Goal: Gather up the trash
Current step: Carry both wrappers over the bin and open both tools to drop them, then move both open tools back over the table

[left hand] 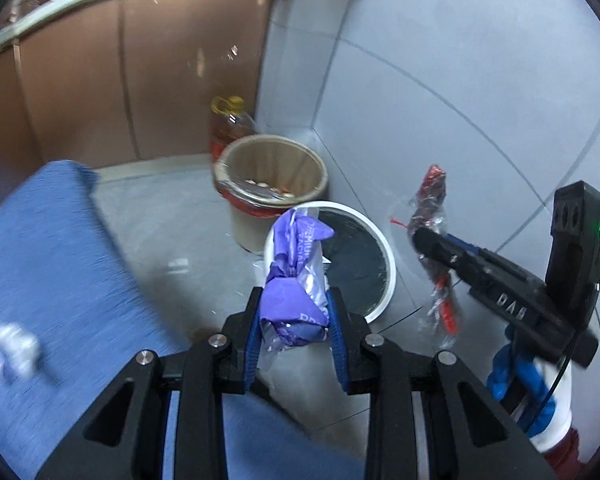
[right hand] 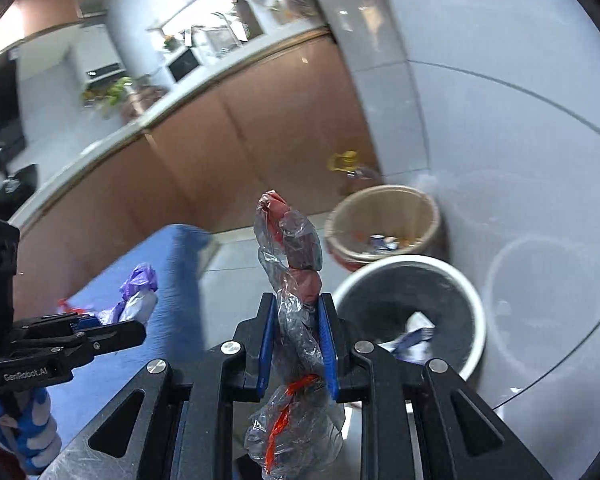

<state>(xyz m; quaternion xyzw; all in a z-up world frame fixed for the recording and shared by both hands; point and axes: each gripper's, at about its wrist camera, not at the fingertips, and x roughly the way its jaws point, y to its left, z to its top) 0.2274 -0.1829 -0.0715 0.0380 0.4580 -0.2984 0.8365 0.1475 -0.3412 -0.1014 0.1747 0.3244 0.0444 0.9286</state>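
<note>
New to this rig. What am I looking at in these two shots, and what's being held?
No robot here: a person holds a pair of handheld tongs in each hand, each with a fisheye camera looking along its fingers.

Left-camera picture: the left tongs are shut on a purple wrapper. The right tongs show at the side.

Right-camera picture: the right tongs are shut on a clear plastic wrapper with red bits.

Below on the floor stand a white bin and a beige bin. More trash lies on a blue surface.
</note>
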